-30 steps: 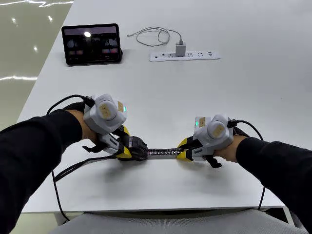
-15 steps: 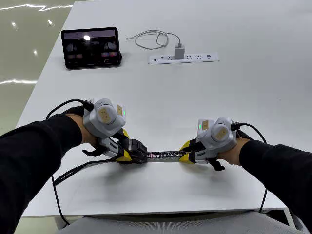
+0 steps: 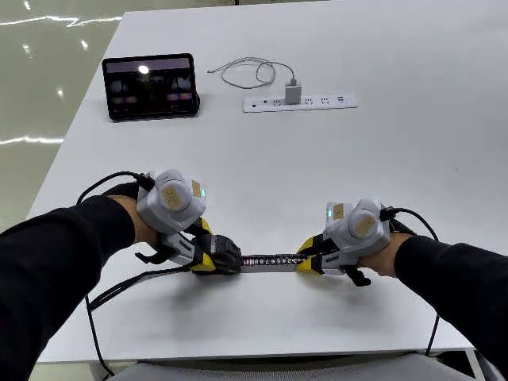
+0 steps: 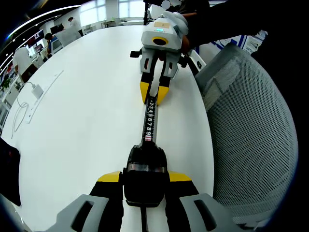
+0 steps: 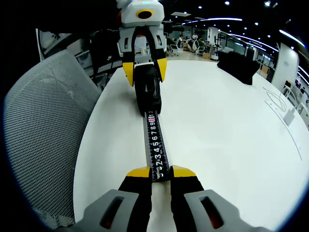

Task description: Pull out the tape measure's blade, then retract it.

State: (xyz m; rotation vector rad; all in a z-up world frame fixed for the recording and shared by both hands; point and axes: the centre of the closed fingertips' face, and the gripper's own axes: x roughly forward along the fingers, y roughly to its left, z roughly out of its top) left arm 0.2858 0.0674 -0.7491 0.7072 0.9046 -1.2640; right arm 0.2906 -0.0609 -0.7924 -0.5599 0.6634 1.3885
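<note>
White tabletop [image 3: 381,143], wide and mostly bare. Grey mesh chair [image 4: 251,125] pushed up against its near edge. Dark tablet [image 3: 151,86] propped up at the far left, screen lit. White power strip [image 3: 300,102] lies flat to the tablet's right, well apart from the work, with a white charger [image 3: 293,82] plugged in and a thin cable [image 3: 250,71] looped behind it.

Near the front edge a person in black sleeves holds both tools low on the tabletop, facing each other. Left tool [image 3: 208,255] is clenched on the black tape measure case [image 3: 224,254], yellow jaw tips on either side of it, case resting on the tabletop. Right tool [image 5: 161,173] is closed tight, pinching the free end of the blade [image 5: 155,140]. The blade is pulled out a short stretch and runs straight and flat between the two tools, printed numbers facing up, lying on or just over the surface, can't tell which.
</note>
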